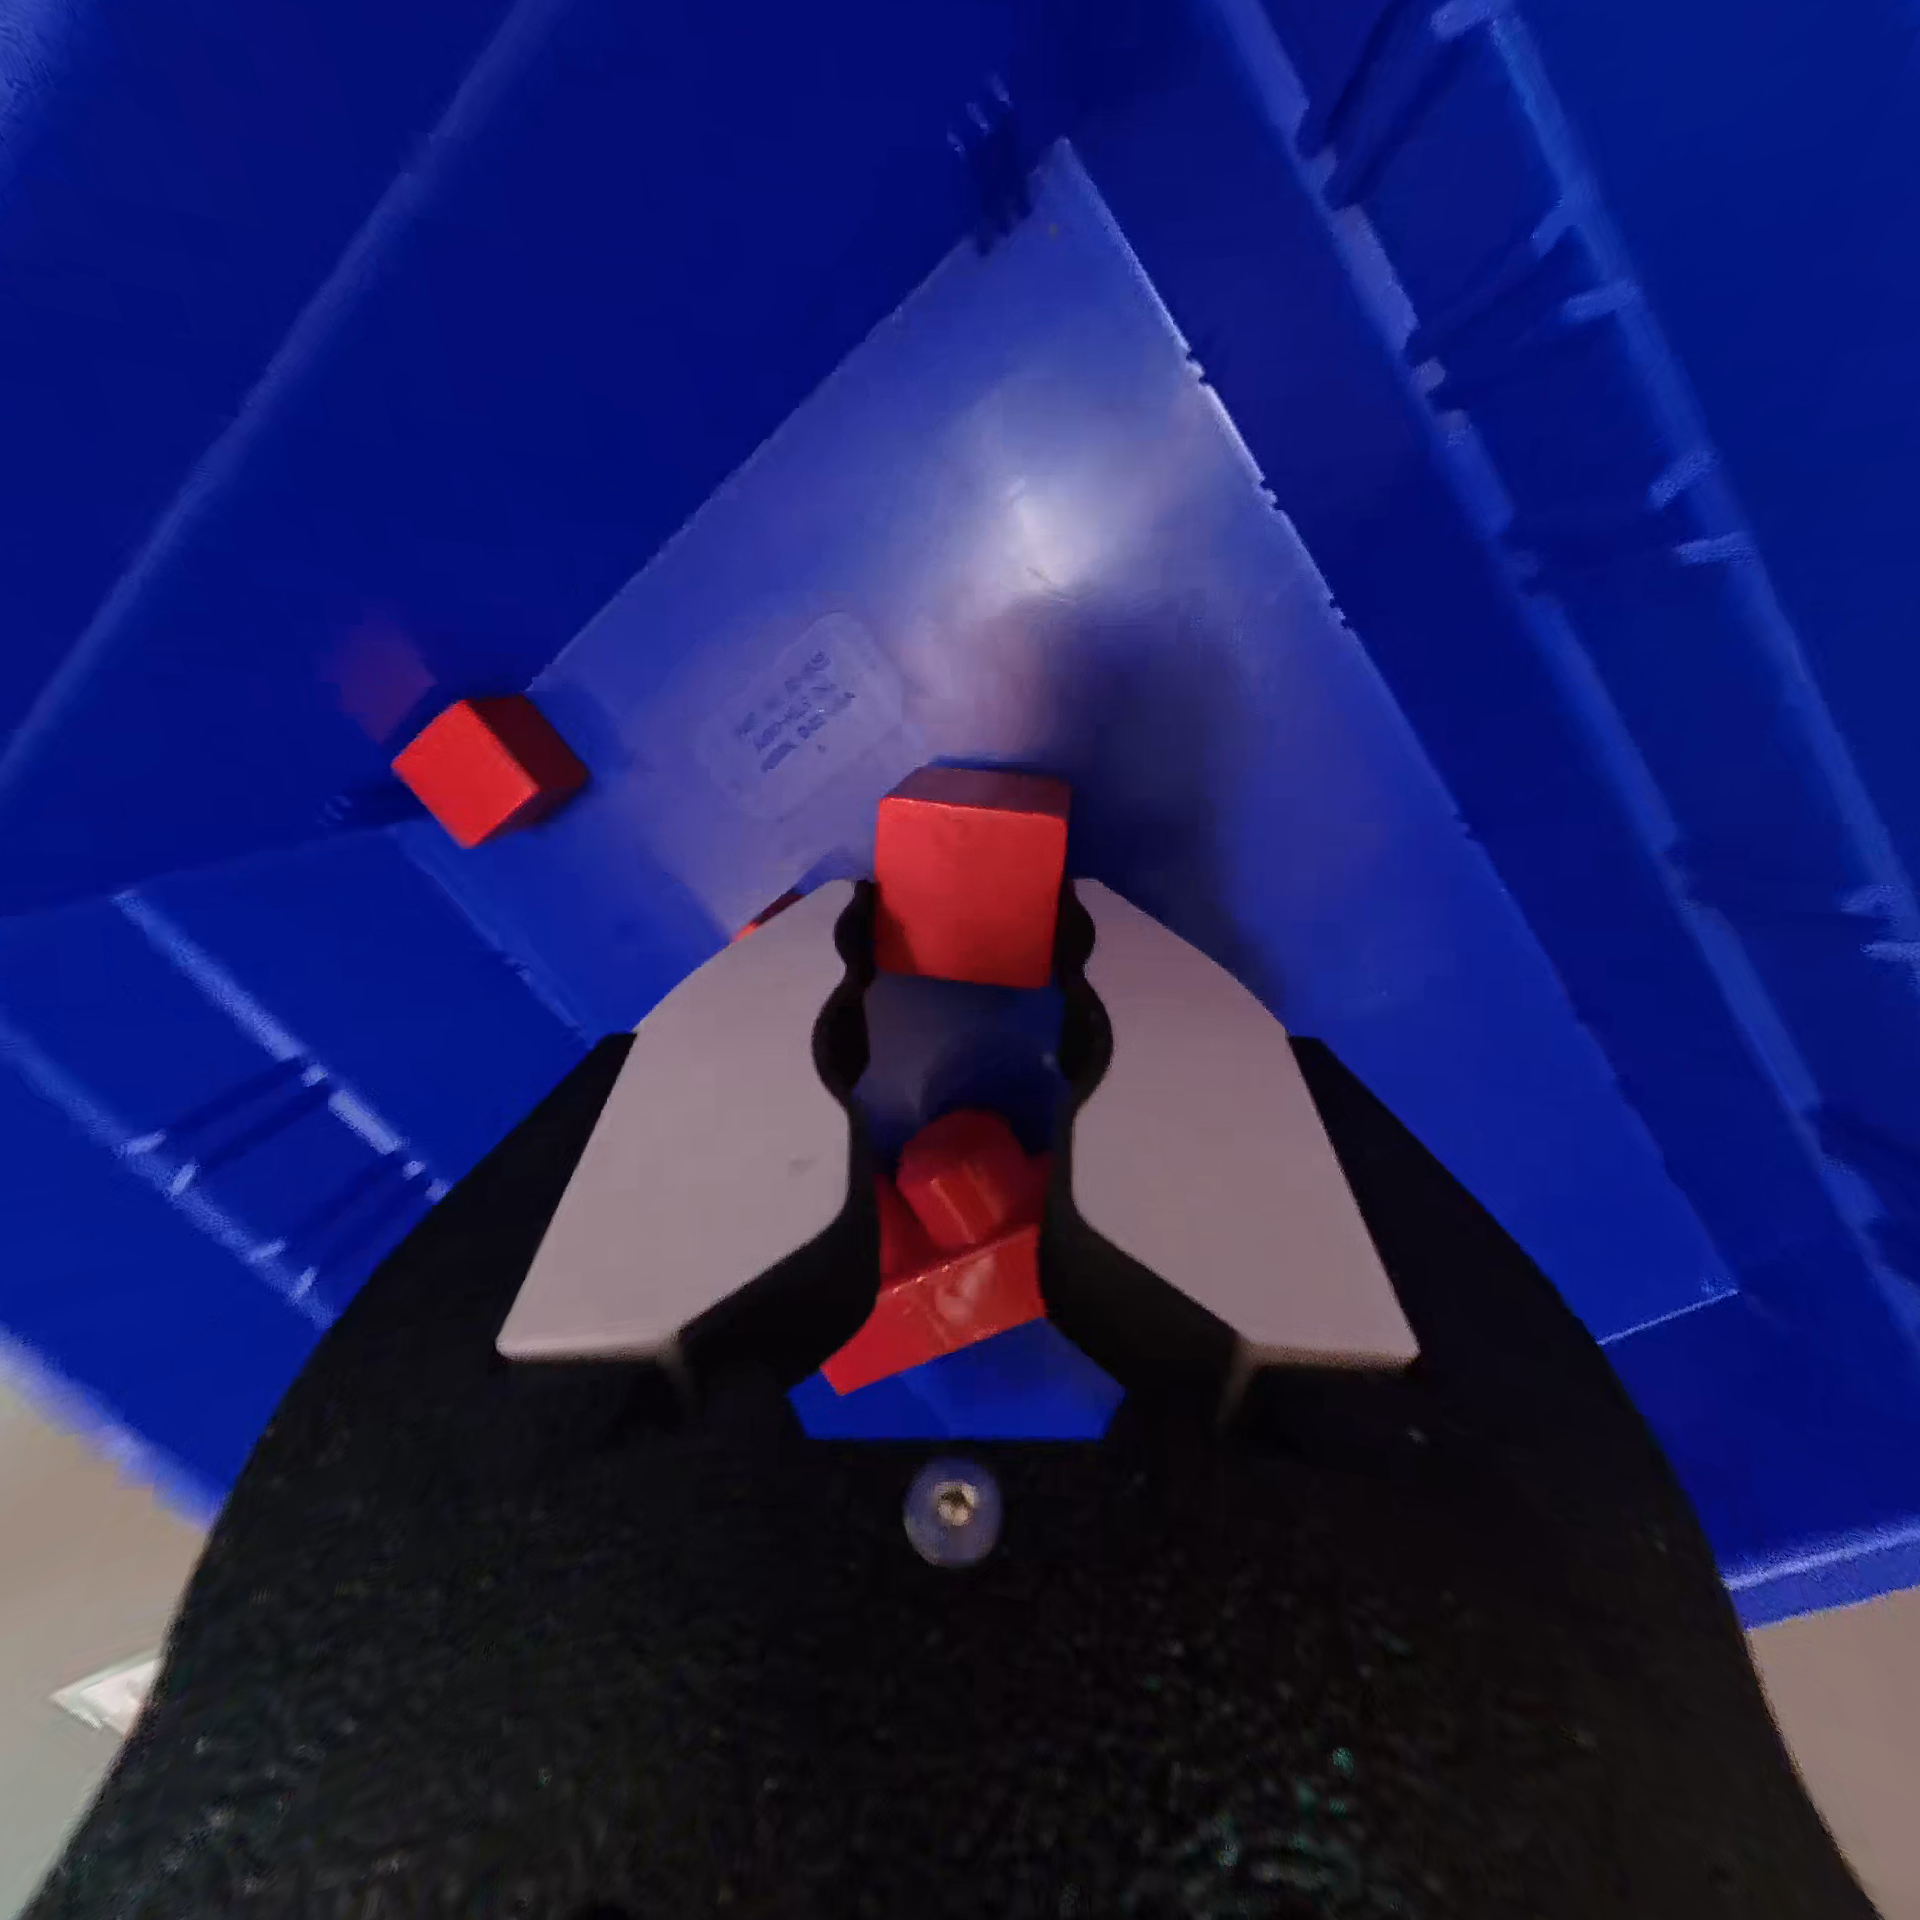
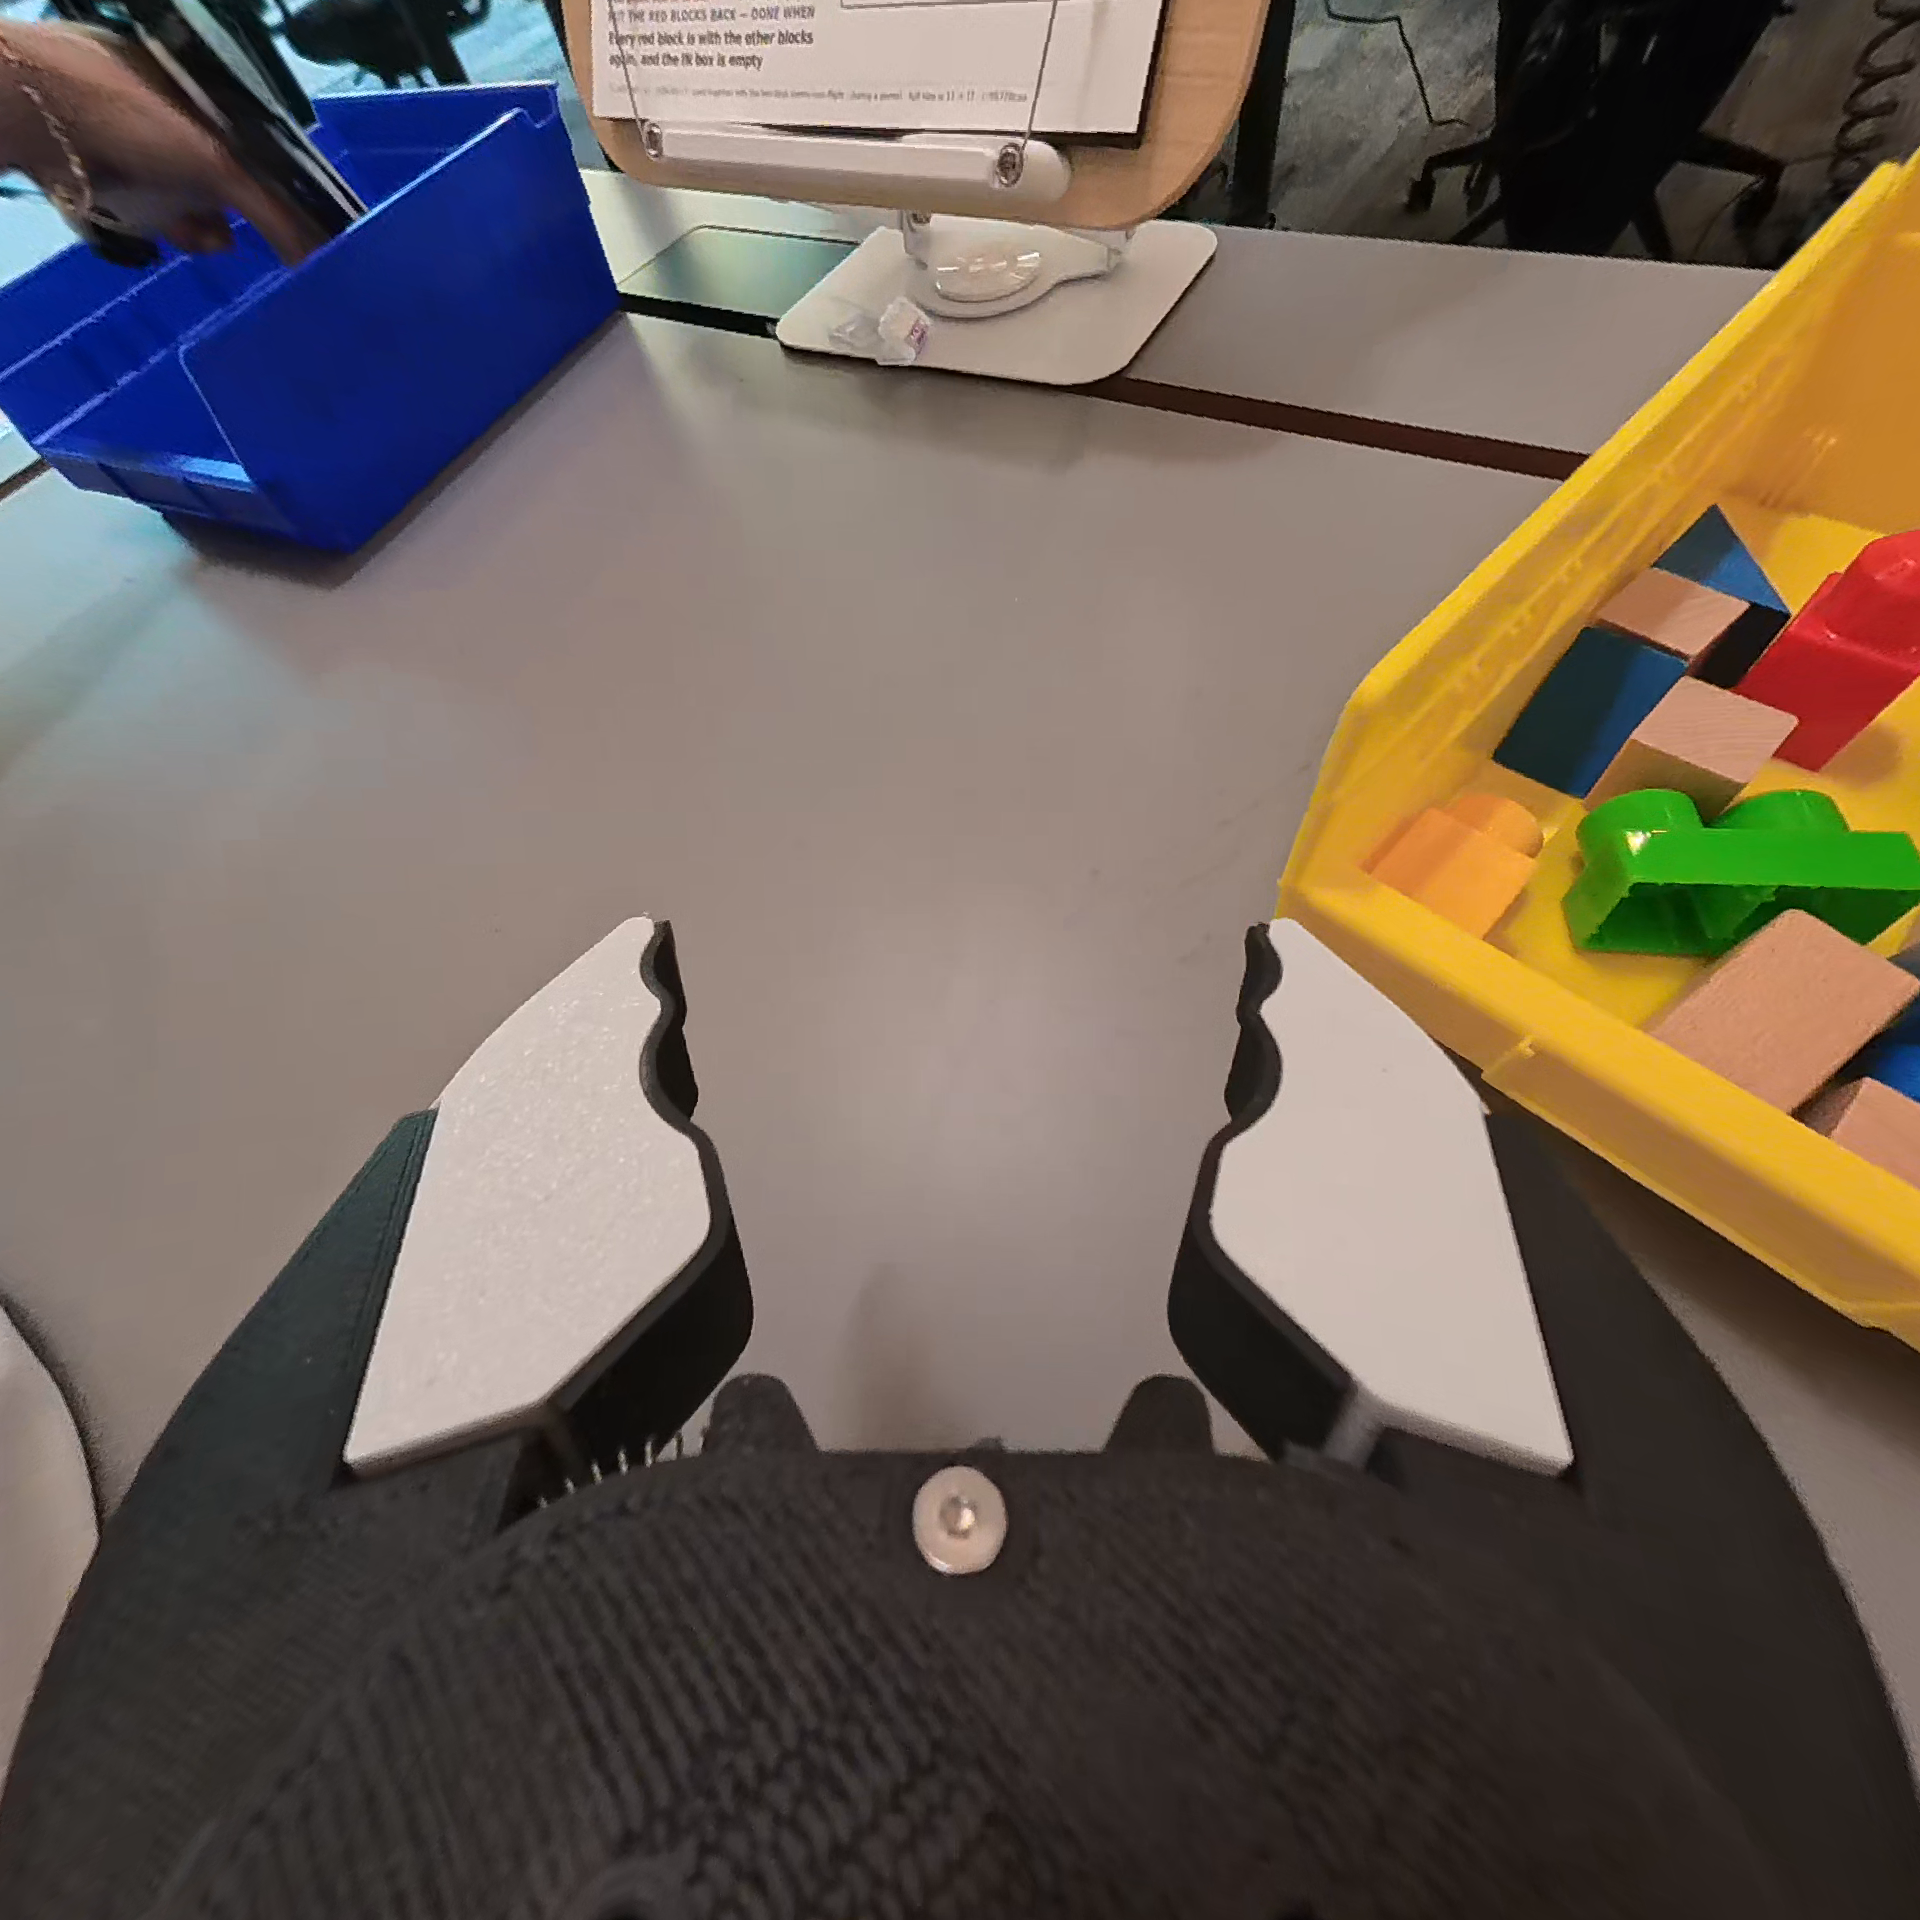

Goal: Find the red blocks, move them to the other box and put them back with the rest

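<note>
The left gripper (image 1: 966, 914) reaches down into a blue box (image 1: 1455, 727) and has a red cube (image 1: 966, 873) between its fingertips. Both pads press on the cube's opposite flat sides, near its lower half. The cube looks like painted wood: probably light, rigid and not fragile, though the smooth paint may be a little slippery. Squeezing two parallel faces squarely, as here, seems the safest hold.

A second red cube (image 1: 483, 769) lies on the floor of the blue box, against the left wall and well apart from the gripper. Nearer the camera, seen through the gap between the fingers, is a red plastic brick (image 1: 951, 1278) with studs. A sliver of something else red (image 1: 769, 914) peeks out beside the left finger; what it is cannot be told.

The right gripper (image 2: 961, 977) hovers over a grey table (image 2: 831, 675) with its jaws spread wide and nothing between them. Just to its right sits a yellow box (image 2: 1455, 665) holding mixed blocks: a red brick (image 2: 1839, 665), a green piece (image 2: 1725, 862), an orange brick (image 2: 1455, 862), blue blocks (image 2: 1590, 707) and plain wooden blocks (image 2: 1777, 1008). The blue box appears far left across the table, with a person's hand (image 2: 114, 135) over it. A stand holding a printed sheet (image 2: 883, 62) is at the back.
</note>
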Action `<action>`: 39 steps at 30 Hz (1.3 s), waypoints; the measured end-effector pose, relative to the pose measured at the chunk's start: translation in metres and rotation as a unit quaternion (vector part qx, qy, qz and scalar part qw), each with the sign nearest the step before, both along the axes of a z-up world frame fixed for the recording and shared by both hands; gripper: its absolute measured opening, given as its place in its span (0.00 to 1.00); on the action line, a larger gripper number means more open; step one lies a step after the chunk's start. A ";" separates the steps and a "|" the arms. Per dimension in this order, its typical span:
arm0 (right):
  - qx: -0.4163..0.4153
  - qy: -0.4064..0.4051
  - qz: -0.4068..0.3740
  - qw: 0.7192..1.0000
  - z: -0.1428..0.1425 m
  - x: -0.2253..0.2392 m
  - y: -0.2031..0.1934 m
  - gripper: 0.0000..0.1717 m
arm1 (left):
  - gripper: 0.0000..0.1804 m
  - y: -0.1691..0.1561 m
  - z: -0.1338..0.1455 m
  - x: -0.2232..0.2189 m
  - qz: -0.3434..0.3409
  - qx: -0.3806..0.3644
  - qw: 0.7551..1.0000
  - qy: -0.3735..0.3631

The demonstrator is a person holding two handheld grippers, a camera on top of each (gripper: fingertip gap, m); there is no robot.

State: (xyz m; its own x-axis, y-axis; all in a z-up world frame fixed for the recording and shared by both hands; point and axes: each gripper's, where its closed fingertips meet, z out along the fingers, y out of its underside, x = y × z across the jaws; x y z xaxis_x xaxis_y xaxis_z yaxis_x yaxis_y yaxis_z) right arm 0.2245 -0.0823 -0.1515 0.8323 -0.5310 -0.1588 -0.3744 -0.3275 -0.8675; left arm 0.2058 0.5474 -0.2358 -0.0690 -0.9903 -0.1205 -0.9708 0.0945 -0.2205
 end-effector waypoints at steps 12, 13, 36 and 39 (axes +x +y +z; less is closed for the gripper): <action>0.123 0.045 0.079 0.988 0.041 0.008 0.070 0.60 | 0.18 -0.147 0.198 -0.009 -0.169 -0.092 0.894 -0.404; 0.142 0.059 0.097 0.983 0.046 0.005 0.082 0.60 | 0.18 -0.171 0.203 -0.014 -0.198 -0.097 0.880 -0.420; 0.306 0.409 0.329 0.795 0.068 -0.094 0.198 0.38 | 0.18 -0.445 0.153 -0.073 -0.491 -0.233 0.680 -0.492; 0.318 0.418 0.339 0.781 0.073 -0.095 0.196 0.21 | 0.18 -0.446 0.148 -0.069 -0.485 -0.225 0.685 -0.495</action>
